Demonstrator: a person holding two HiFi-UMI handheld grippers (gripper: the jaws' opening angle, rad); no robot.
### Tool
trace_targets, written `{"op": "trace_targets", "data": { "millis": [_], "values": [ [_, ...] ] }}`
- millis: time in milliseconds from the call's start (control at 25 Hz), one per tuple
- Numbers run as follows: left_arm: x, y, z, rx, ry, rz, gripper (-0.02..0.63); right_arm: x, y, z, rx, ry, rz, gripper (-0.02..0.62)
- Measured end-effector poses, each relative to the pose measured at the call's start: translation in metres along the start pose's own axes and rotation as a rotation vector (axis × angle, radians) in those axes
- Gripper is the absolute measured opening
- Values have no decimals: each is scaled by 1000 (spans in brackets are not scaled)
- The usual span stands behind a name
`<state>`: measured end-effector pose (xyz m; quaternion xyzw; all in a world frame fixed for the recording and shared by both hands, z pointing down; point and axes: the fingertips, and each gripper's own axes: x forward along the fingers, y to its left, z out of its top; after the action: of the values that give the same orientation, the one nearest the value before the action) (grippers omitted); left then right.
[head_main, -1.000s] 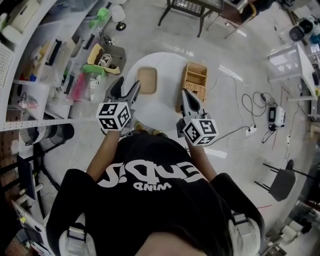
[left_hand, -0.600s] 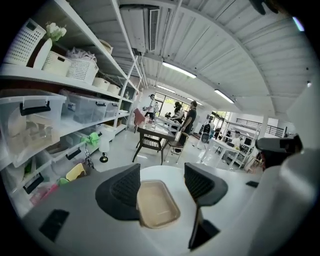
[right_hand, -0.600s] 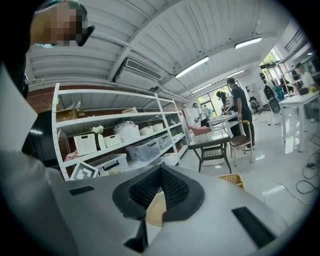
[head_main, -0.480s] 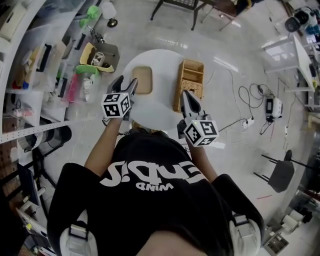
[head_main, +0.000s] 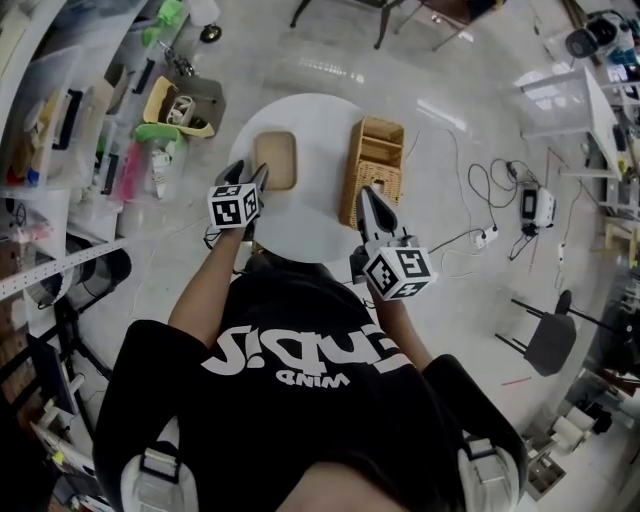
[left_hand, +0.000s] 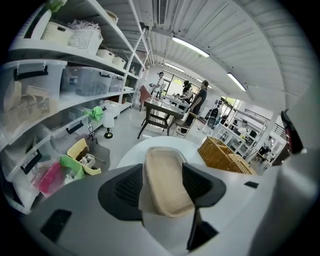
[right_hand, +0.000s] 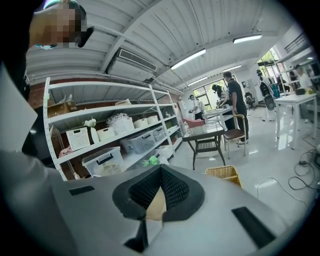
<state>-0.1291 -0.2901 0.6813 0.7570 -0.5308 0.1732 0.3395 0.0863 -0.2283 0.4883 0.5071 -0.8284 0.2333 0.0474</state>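
A shallow beige tray (head_main: 274, 160) lies on the left part of a round white table (head_main: 310, 225), and a two-part wicker basket (head_main: 373, 172) stands on its right part. My left gripper (head_main: 249, 170) hovers open at the tray's near left edge. In the left gripper view the tray (left_hand: 167, 182) shows between the spread jaws of that gripper (left_hand: 162, 172), with nothing held. My right gripper (head_main: 366, 192) is shut and empty beside the basket's near end. In the right gripper view its tips (right_hand: 160, 170) meet, and the basket (right_hand: 223, 173) lies beyond on the right.
White shelves with plastic bins (left_hand: 35, 95) run along the left. Yellow and green containers (head_main: 180, 105) sit on the floor by them. Cables and a power strip (head_main: 490, 235) lie on the floor at the right, near a black chair (head_main: 550, 340). People stand far off by desks (left_hand: 195, 100).
My left gripper has moved forward and tipped down over the table edge, so the tray now fills the gap between its jaws. The right gripper has hardly moved.
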Motion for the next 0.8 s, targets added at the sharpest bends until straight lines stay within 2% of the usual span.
{"op": "trace_targets", "data": {
  "millis": [200,440,640,800],
  "values": [
    [15,11,-22,-40,63,-2,236,6,-3,-7,8,24,-8,-2],
    [24,9,-32,-75,100,-45,238,11,-7,-15,24,49,-19,-2],
    [28,6,-36,-63,116,-63,189,15,-8,-19,31,56,-27,-2],
    [27,6,-35,-53,121,-62,181,17,-7,-17,30,51,-28,-2]
  ]
}}
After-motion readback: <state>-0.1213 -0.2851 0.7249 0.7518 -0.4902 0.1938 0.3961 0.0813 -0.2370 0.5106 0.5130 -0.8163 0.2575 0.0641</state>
